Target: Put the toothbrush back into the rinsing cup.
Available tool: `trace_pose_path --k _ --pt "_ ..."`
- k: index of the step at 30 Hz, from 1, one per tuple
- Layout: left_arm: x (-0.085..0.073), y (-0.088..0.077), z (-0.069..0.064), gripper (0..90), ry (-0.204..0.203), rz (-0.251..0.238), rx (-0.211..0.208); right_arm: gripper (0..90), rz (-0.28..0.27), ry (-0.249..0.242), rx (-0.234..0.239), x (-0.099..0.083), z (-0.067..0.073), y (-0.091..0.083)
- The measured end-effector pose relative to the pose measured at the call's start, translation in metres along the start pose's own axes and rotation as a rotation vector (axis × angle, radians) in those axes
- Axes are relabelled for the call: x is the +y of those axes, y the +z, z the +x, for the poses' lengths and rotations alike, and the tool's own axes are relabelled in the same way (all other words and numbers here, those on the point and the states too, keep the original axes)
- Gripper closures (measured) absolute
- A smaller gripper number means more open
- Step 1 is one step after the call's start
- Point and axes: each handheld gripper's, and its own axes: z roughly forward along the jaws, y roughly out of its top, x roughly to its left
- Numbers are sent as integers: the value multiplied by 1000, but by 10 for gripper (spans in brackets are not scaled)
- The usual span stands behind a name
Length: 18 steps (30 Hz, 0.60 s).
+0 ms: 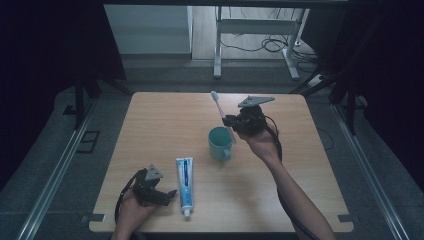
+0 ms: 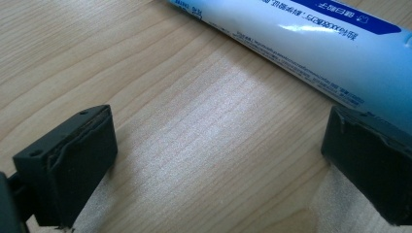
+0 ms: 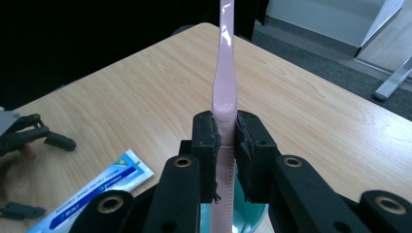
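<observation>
My right gripper (image 1: 231,121) is shut on a pink toothbrush (image 1: 220,112), held above and just right of a teal mug (image 1: 219,142) near the table's middle. The brush head points up and away; its lower handle end hangs at the mug's rim. In the right gripper view the pads (image 3: 212,141) clamp the pink handle (image 3: 224,82), with the mug (image 3: 250,213) showing below. A blue-and-white toothpaste tube (image 1: 185,186) lies at the front, cap toward the near edge. My left gripper (image 1: 167,196) rests open on the table just left of the tube; its jaws stand wide beside the tube (image 2: 311,43).
The wooden table (image 1: 165,115) has bare surface at its left and far right. Beyond its far edge stand white desk legs (image 1: 217,50) and cables on a grey floor. Dark curtains flank both sides.
</observation>
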Motion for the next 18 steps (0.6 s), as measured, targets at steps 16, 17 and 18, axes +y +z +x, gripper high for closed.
trace_pose_path --k 16,17,18 --pt "0 0 0 0 -3 0 1 785 -28 12 3 -1 4 24" --pt "0 0 0 0 -3 0 0 785 -26 11 3 -4 4 28" --pt "0 0 0 0 -3 0 0 785 -25 12 2 -4 4 30"
